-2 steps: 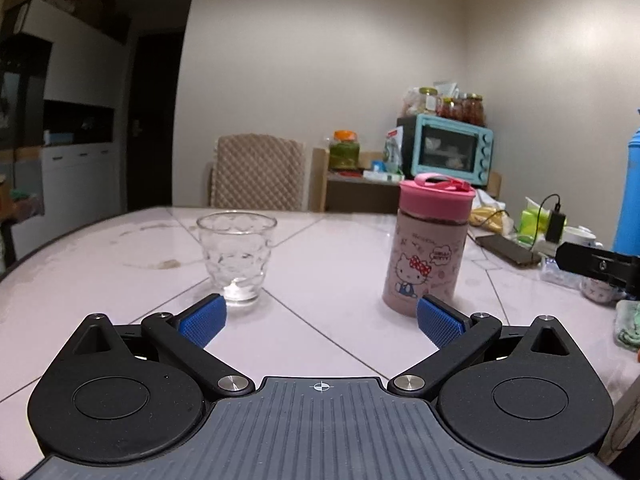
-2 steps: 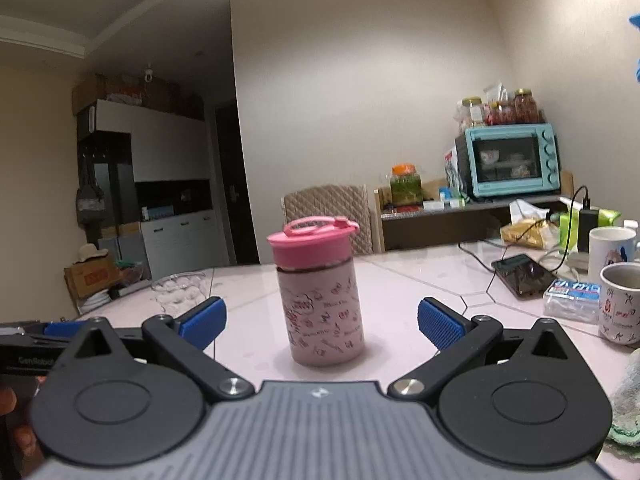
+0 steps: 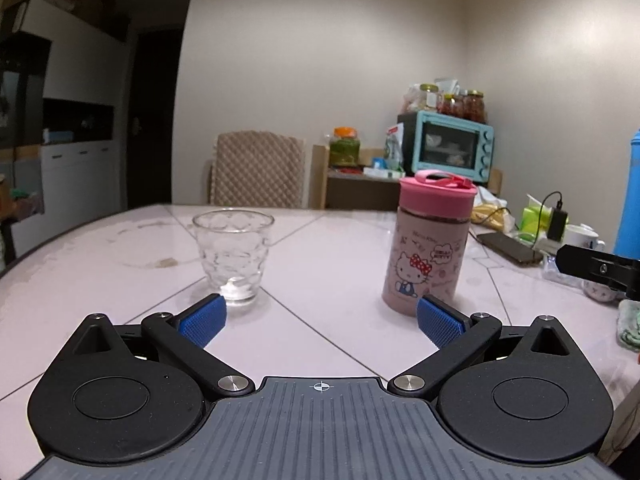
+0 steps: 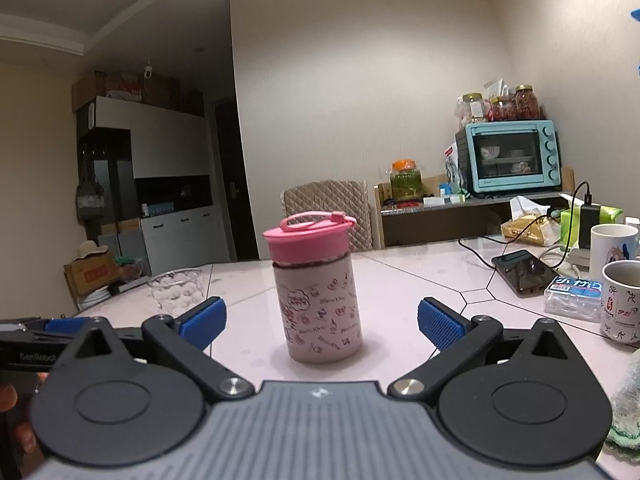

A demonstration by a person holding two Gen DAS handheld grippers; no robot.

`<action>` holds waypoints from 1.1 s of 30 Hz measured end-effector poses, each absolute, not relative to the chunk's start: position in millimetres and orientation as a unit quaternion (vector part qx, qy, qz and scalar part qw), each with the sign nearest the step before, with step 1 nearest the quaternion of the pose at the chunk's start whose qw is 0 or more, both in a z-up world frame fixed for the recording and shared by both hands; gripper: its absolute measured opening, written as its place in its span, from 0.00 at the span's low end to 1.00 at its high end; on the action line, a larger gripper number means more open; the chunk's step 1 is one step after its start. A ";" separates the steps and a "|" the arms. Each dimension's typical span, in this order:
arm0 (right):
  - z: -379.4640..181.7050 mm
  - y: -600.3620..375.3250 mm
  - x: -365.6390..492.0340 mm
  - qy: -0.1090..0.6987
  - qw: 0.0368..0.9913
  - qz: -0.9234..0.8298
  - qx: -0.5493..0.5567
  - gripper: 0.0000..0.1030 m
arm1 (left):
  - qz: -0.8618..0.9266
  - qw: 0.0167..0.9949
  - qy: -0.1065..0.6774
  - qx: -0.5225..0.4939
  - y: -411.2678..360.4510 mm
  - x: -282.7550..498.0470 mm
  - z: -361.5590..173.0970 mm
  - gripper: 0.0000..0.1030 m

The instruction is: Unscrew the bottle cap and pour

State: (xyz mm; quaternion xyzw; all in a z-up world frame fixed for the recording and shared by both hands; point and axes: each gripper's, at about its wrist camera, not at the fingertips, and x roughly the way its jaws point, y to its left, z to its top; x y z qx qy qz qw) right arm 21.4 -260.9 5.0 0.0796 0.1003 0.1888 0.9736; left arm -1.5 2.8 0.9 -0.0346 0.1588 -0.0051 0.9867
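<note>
Nothing done yet: bottle [image 4: 320, 300] upright on worktop [image 3: 340, 272], pink cap [image 4: 306, 240] still on, glass [image 3: 233, 256] empty, left gripper [image 3: 320, 316] and right gripper [image 4: 320, 316] both wide open, holding nothing.

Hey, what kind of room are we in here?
Most likely a home dining or kitchen area: a large pale dining table with a padded chair behind it, a turquoise toaster oven topped with food jars, and white cabinets by the doorway.
</note>
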 end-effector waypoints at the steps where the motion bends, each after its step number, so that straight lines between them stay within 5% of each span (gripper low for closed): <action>1: 4.7 -260.6 21.2 0.102 0.973 0.190 0.080 1.00 | -0.003 0.987 0.155 -0.040 5.0 -3.0 1.4 1.00; 33: -3.7 -251.2 39.6 0.115 0.972 0.194 0.072 1.00 | -0.011 0.987 0.158 -0.040 2.8 21.4 -8.0 1.00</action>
